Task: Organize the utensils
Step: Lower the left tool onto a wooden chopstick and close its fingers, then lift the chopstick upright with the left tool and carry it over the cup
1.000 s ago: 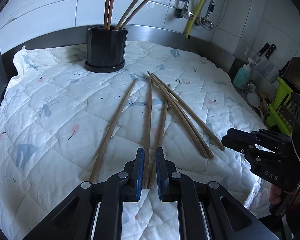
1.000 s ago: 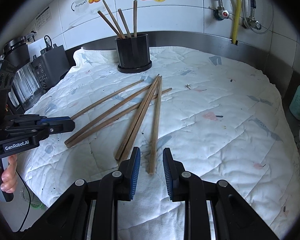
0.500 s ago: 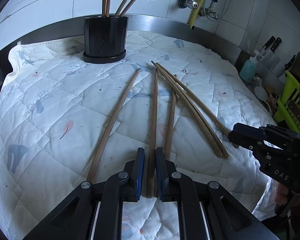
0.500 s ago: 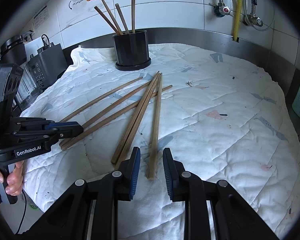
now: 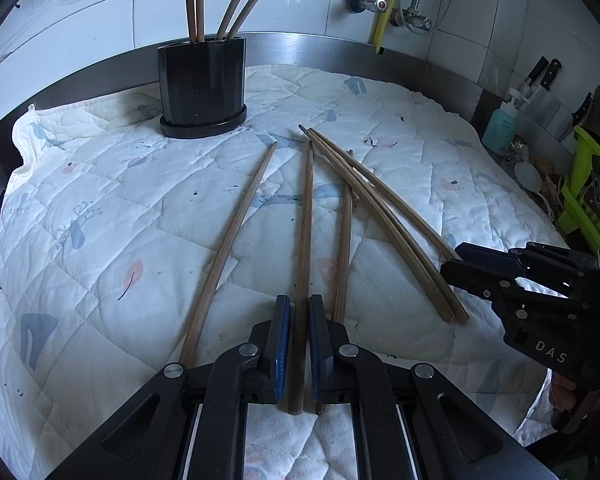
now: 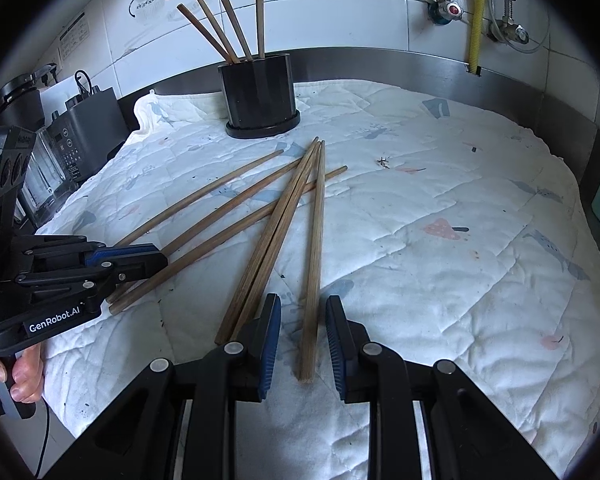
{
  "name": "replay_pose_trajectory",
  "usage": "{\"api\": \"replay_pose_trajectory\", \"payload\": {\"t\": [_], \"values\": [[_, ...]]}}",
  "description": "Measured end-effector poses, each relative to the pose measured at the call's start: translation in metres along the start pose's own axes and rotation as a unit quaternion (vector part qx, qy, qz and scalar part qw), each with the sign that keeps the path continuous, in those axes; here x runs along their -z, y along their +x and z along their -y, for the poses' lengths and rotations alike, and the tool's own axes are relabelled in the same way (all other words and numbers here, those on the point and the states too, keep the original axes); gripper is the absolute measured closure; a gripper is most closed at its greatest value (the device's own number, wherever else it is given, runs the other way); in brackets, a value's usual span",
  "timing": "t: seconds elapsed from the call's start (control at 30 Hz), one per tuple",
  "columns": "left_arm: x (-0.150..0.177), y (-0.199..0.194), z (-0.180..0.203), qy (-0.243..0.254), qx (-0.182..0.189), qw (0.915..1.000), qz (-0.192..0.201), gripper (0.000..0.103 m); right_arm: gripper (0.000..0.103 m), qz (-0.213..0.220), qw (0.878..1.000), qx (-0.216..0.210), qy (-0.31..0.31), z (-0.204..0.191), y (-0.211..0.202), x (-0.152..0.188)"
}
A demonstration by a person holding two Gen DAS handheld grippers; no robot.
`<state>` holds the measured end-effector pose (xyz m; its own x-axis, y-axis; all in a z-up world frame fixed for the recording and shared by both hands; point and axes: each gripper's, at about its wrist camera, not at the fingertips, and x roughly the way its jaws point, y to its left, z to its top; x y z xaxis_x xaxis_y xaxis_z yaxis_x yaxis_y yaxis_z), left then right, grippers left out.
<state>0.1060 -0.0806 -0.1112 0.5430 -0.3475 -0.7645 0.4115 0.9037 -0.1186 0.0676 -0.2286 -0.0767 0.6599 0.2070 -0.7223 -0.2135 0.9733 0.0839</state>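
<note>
Several long wooden chopsticks lie fanned on a white quilted cloth (image 5: 100, 208). A black holder (image 5: 202, 86) at the back holds several more; it also shows in the right wrist view (image 6: 260, 96). My left gripper (image 5: 299, 312) has its jaws close around the near end of one chopstick (image 5: 306, 220), nearly shut on it. My right gripper (image 6: 303, 322) is open, its jaws on either side of the near end of the rightmost chopstick (image 6: 316, 248), apart from it.
Steel backsplash and tiled wall stand behind the holder. A blender and black appliance (image 6: 88, 128) sit at the left edge. A teal soap bottle (image 5: 500, 124), knives and a green rack (image 5: 580, 200) are at the right. The cloth edge drops off near me.
Both grippers moved forward and down over the chopsticks' near ends. The left jaws narrowed around one chopstick. The right jaws stayed open around theirs.
</note>
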Motion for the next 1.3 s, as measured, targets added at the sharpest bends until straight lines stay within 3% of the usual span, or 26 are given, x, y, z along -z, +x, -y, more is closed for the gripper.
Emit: {"api": "replay_pose_trajectory", "payload": {"t": [0.1,0.17,0.27,0.63,0.97,1.3], "values": [[-0.001,0.001,-0.002,-0.003,0.002,1.0,-0.001,0.095,0.079,0.003,1.0,0.01,-0.011,-0.003,0.001,0.001],[-0.001,0.0,-0.002,-0.003,0.002,1.0,-0.001,0.095,0.09,0.006,0.999,0.028,-0.021,-0.005,0.001,0.002],[-0.001,0.0,-0.003,-0.005,0.002,1.0,-0.002,0.096,0.092,0.005,0.999,0.027,-0.016,-0.001,0.0,0.0],[-0.018,-0.039,-0.012,-0.015,0.0,0.9992,0.037,0.096,0.093,0.051,0.998,0.029,-0.013,0.002,-0.033,-0.018],[-0.061,-0.08,-0.029,-0.026,-0.003,0.9947,0.1,0.096,0.093,0.1,0.995,0.028,-0.016,0.01,-0.056,-0.06],[-0.105,-0.093,-0.041,-0.036,0.001,0.9884,0.148,0.096,0.093,0.111,0.993,0.021,-0.02,0.018,-0.057,-0.099]]}}
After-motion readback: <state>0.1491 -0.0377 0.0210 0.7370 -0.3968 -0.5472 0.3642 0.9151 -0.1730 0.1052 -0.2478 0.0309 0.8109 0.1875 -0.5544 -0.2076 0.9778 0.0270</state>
